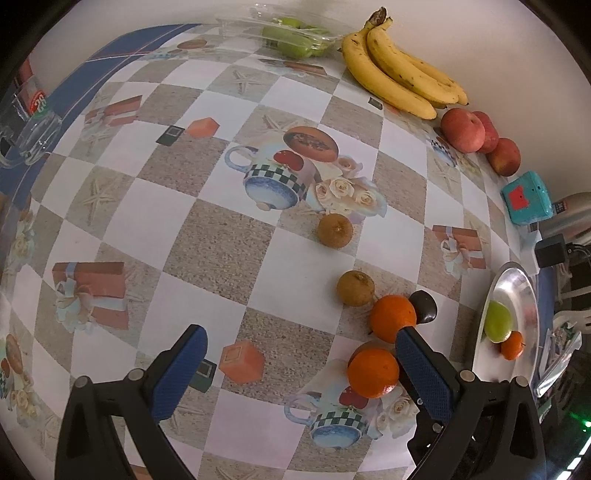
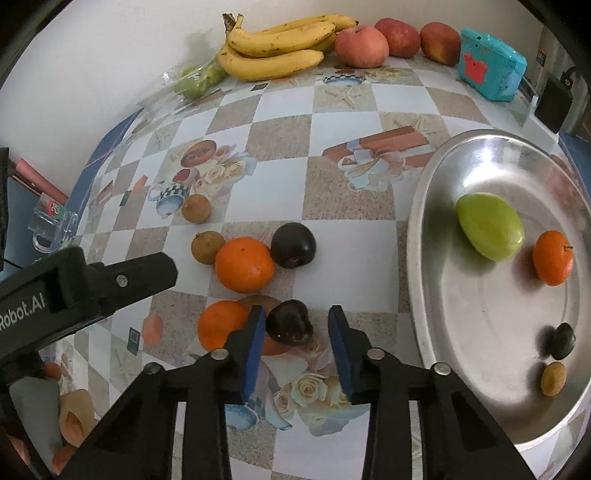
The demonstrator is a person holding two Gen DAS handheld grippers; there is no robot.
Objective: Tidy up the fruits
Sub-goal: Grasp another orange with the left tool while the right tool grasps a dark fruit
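In the right wrist view, my right gripper (image 2: 297,328) is open, with a dark plum (image 2: 289,323) between its fingers, against the left one. An orange (image 2: 221,325) lies just left of it. Further off lie another orange (image 2: 244,264), a second plum (image 2: 293,244) and two brown fruits (image 2: 207,246). The steel plate (image 2: 480,332) on the right holds a green fruit (image 2: 489,226), a small orange (image 2: 553,257), a plum and a brown fruit. In the left wrist view, my left gripper (image 1: 301,354) is open and empty, with an orange (image 1: 373,372) beside its right finger.
Bananas (image 2: 275,46), red apples (image 2: 362,46) and a teal box (image 2: 491,70) line the wall. Green fruit in clear plastic (image 1: 291,35) sits at the back. A clear mug (image 2: 51,230) stands at the left edge. The left gripper's body (image 2: 92,288) reaches in from the left.
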